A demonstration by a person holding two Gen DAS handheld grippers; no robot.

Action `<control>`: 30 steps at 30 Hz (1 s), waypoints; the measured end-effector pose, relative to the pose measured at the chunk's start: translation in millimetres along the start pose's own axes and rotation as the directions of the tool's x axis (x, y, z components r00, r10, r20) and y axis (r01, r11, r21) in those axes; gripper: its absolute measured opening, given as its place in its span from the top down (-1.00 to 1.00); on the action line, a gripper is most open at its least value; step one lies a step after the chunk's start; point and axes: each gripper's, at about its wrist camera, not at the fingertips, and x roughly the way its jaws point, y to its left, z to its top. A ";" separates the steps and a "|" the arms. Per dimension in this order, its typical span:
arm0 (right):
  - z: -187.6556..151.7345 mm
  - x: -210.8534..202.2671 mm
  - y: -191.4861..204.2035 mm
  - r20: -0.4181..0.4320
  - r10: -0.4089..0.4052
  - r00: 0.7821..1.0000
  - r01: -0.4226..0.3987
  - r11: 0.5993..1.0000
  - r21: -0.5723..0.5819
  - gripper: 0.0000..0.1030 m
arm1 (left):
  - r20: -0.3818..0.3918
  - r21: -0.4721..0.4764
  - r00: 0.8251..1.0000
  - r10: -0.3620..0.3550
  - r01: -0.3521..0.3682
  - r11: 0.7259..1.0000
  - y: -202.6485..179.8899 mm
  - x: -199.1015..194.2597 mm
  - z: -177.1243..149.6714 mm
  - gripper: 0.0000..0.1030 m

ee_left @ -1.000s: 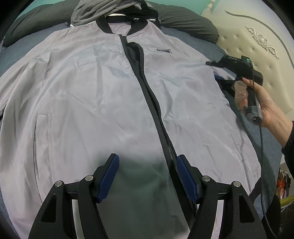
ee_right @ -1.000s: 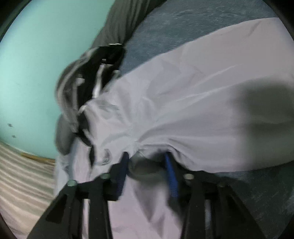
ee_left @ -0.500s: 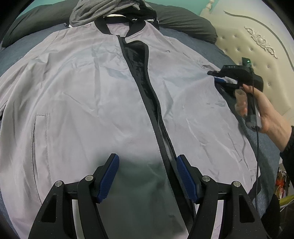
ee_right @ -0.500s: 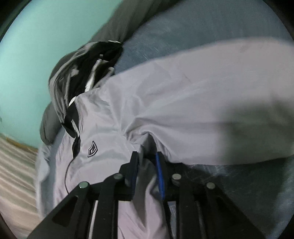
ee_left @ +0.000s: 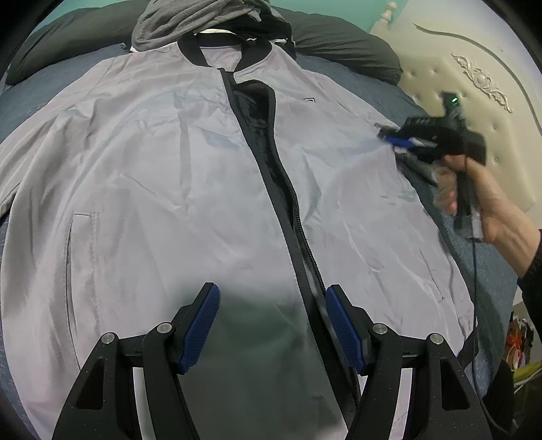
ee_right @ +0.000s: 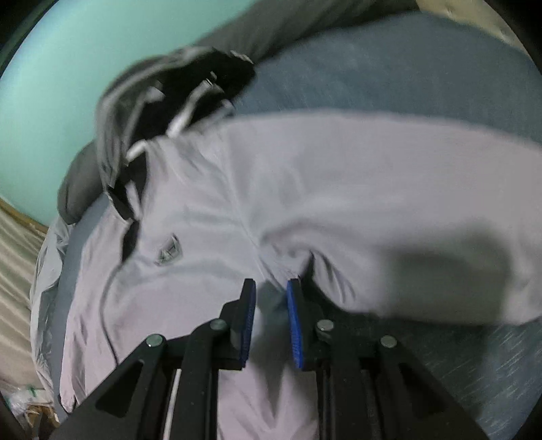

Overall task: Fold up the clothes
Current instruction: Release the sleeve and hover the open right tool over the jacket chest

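Grey jacket (ee_left: 162,189) flat on bed (ee_left: 50,88), zip half undone; left gripper (ee_left: 271,325) wide over hem, right gripper (ee_right: 269,321) narrow, pinching jacket's armpit fabric.

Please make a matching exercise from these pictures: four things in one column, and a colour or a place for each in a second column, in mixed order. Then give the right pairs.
Things:
1. jacket
2. collar
3. headboard
4. grey garment

Descriptions:
A. cream, with carved ornament
B. black ribbed band
C. bunched up beyond the collar
D. light grey, spread flat on the bed

Pairs: 1-D, 2-B, 3-A, 4-C
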 end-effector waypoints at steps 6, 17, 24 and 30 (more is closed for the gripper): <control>-10.1 2.2 9.8 -0.020 0.040 0.999 -0.041 0.999 -0.032 0.66 | -0.002 -0.001 1.000 -0.004 0.004 1.000 0.0 0.5 1.3 -0.34; -23.7 32.4 64.5 -0.116 -0.019 0.993 -0.005 0.978 -0.207 0.60 | 0.011 -0.006 1.000 -0.005 0.005 1.000 0.5 -5.6 -0.7 -0.34; -20.8 30.1 115.8 -0.047 0.061 0.997 -0.071 0.957 -0.281 0.60 | 0.015 -0.011 1.000 -0.011 0.011 1.000 0.7 -9.3 -0.6 -0.34; -26.4 56.7 155.6 -0.104 0.067 0.992 -0.099 0.933 -0.347 0.60 | 0.021 -0.021 1.000 -0.013 0.013 1.000 2.2 -13.6 -0.7 -0.34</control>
